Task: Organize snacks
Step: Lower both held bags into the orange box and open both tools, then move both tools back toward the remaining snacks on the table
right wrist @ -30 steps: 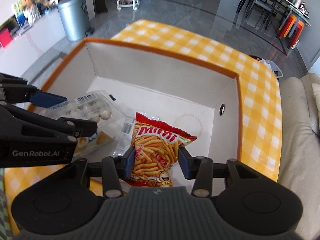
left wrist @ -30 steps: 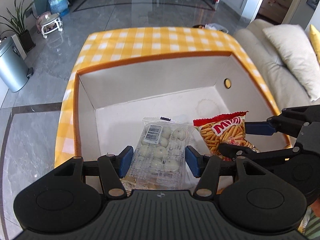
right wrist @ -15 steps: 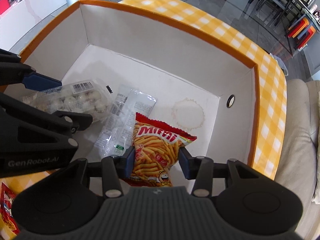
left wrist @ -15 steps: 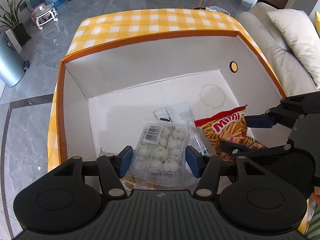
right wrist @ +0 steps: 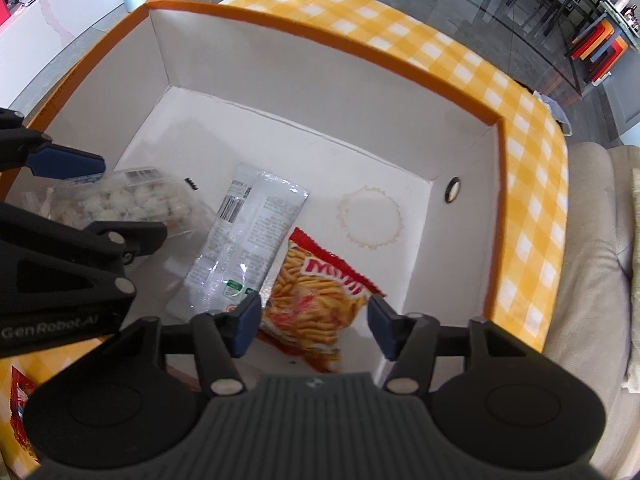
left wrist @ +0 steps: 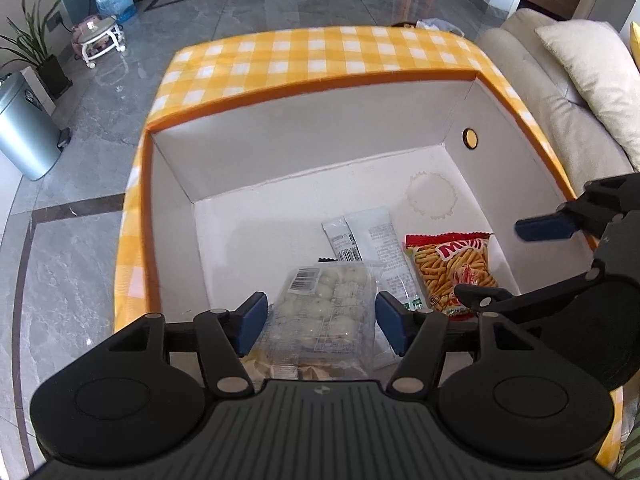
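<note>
Left gripper (left wrist: 320,316) has just been opening; its blue pads flank a clear tray of white dumplings (left wrist: 324,304) without pressing it. Right gripper (right wrist: 314,320) has also just widened, its pads clear of the red Mimi snack bag (right wrist: 320,296) between them. Both packs lie inside the white box (right wrist: 280,80) with an orange rim, beside 2 white sachets (right wrist: 248,228), on the yellow checked surface (left wrist: 320,56).

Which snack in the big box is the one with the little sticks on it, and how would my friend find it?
Look inside the white box with the orange rim on the yellow checked cloth. On its floor, nearest the wall with the round hole, lies the chip bag, beside a clear wrapper and a clear tray of pale balls. It is the only red and orange one, printed with thin sticks.
</note>
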`<state>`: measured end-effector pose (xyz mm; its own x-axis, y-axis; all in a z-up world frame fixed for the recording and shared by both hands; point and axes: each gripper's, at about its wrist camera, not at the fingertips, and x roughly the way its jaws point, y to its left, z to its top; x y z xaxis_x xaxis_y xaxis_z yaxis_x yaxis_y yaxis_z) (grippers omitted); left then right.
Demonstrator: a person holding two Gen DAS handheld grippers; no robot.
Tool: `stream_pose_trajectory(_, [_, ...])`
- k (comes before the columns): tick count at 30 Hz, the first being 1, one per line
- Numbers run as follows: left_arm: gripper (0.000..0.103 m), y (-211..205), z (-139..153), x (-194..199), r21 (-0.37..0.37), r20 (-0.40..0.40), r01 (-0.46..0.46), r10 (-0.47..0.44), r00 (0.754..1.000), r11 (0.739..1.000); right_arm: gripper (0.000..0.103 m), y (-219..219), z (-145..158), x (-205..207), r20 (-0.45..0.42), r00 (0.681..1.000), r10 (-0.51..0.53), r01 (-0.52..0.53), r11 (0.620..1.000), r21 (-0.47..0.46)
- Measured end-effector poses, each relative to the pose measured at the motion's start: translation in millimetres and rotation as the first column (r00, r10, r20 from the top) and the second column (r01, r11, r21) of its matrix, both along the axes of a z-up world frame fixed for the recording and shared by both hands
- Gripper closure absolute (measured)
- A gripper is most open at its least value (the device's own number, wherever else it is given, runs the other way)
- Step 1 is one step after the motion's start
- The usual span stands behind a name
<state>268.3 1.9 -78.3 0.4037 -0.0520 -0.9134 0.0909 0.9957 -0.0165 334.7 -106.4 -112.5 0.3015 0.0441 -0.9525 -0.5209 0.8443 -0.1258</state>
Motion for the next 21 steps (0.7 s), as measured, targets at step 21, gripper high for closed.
stream_pose_trajectory(21, [0.028,17.1,73.6,-98.7,-0.024,0.307,-0.028,0.034,0.951,0.999,0.027,-27.5,79.9,-87.9,0.196,0.971,-0.138,0.080,0.958,0.276])
